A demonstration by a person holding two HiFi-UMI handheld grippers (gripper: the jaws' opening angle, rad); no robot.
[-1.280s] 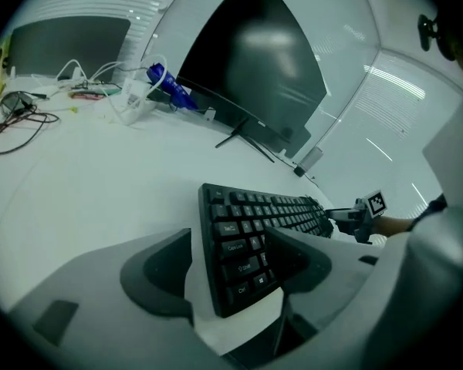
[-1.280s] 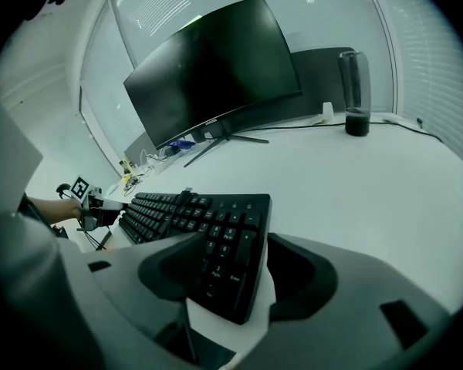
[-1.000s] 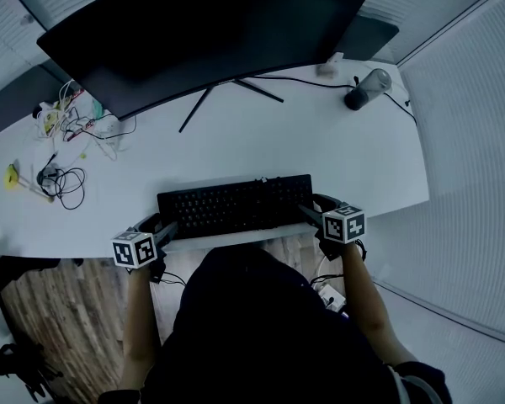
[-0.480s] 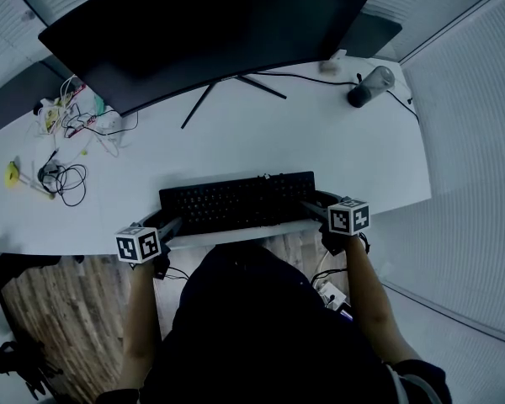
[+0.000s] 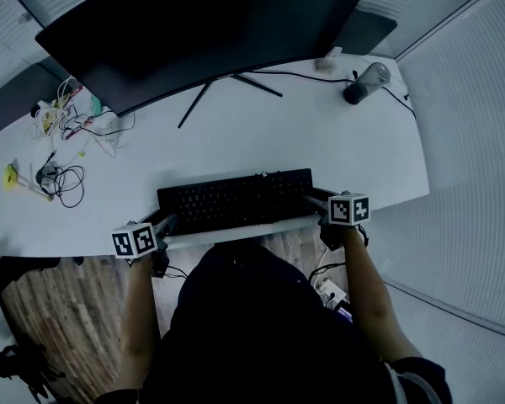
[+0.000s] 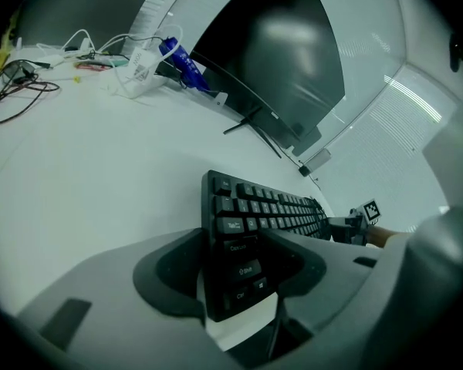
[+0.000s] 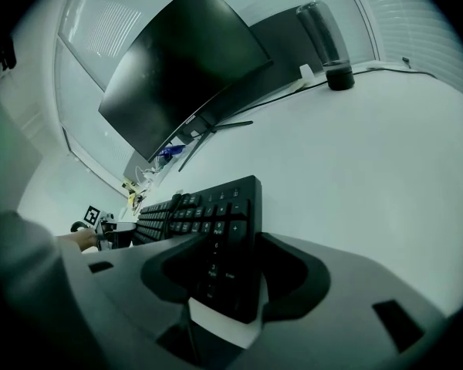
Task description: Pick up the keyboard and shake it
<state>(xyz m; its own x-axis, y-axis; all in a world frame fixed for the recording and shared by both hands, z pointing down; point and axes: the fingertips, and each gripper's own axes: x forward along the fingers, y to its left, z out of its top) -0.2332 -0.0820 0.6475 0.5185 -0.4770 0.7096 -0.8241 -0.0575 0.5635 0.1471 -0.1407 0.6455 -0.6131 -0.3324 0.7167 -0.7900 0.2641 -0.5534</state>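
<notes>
**Step in hand:** securing the grasp. The black keyboard (image 5: 234, 200) lies flat on the white table (image 5: 337, 141), at 6 o'clock on the tabletop along the near edge, and has not been lifted.

**Tools:** The left gripper (image 5: 165, 224) is at the keyboard's 9 o'clock end and the right gripper (image 5: 312, 202) at its 3 o'clock end.
- Both sets of jaws have just been closing from wide apart, each with an end of the keyboard between them.
- In the left gripper view, one jaw lies over the key tops near the end column and the other sits against the underside edge.
- The right gripper view shows the same hold on the number-pad end.
- Both jaws appear clamped on the board, still fairly wide because of its thickness. No gap shows at either pad.

**Next move, in my judgement:** raise both ends together and level, clear of the table edge, then shake. Uneven lifting would twist the board in the pads.

**Surroundings:**
- The monitor (image 5: 202, 23) stands at 12 o'clock, and its stand legs are well apart from the keyboard.
- A dark bottle (image 5: 366, 85) stands at 2 o'clock.
- Loose cables (image 5: 63, 179) lie at 9 o'clock.
- None of these obstructs the lift.
</notes>
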